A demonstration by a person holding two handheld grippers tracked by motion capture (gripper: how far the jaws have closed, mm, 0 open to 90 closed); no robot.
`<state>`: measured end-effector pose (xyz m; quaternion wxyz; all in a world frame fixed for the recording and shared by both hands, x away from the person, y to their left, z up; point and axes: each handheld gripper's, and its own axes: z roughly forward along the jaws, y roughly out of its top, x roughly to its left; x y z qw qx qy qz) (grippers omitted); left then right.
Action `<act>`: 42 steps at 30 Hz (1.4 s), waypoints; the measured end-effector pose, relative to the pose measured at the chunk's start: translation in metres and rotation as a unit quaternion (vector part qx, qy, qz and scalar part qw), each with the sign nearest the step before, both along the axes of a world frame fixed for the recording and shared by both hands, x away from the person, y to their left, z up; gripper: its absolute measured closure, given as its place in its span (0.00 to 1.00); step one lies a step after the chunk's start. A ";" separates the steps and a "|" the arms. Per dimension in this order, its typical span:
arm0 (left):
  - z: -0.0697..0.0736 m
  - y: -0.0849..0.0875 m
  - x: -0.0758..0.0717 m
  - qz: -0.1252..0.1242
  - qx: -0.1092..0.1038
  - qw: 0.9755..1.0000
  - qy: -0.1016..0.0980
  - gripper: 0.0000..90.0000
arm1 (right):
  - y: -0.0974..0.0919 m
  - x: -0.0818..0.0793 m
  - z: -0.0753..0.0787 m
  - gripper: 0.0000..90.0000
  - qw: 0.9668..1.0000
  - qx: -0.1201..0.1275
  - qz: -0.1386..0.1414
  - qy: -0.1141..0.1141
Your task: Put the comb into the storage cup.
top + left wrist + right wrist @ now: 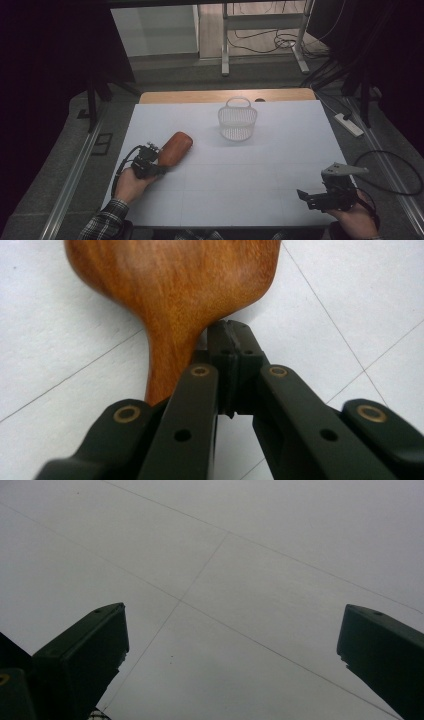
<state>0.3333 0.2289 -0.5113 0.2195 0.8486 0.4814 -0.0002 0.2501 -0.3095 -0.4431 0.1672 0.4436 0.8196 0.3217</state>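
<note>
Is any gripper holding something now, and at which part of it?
Nothing is held. The left gripper, jaws shut, touches the wooden object beside its narrow neck. The right gripper is open.

Left tool point(159, 167) low at the near left, gripped from behind by the left hand point(131, 184), checked sleeve trailing back; jaws pressed together, tips meeting ahead of the camera. Right tool point(303, 196) at the near right, held in the right hand point(356, 216), grey plate on top, pointing left; jaws spread wide, nothing between them.
</note>
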 end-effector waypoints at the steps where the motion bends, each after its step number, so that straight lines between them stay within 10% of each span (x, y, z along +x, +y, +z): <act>1: 0.000 0.000 0.000 0.000 -0.002 1.000 0.000 0.99 | 0.000 0.000 0.000 0.00 1.000 0.000 0.000 0.000; 23: 0.031 0.010 -0.021 0.004 -0.013 0.998 -0.063 0.92 | 0.000 0.000 0.000 0.00 1.000 0.000 0.001 0.000; 42: 0.032 0.024 -0.015 0.046 -0.003 0.995 -0.083 0.22 | 0.000 0.000 0.000 0.00 1.000 0.002 0.001 0.002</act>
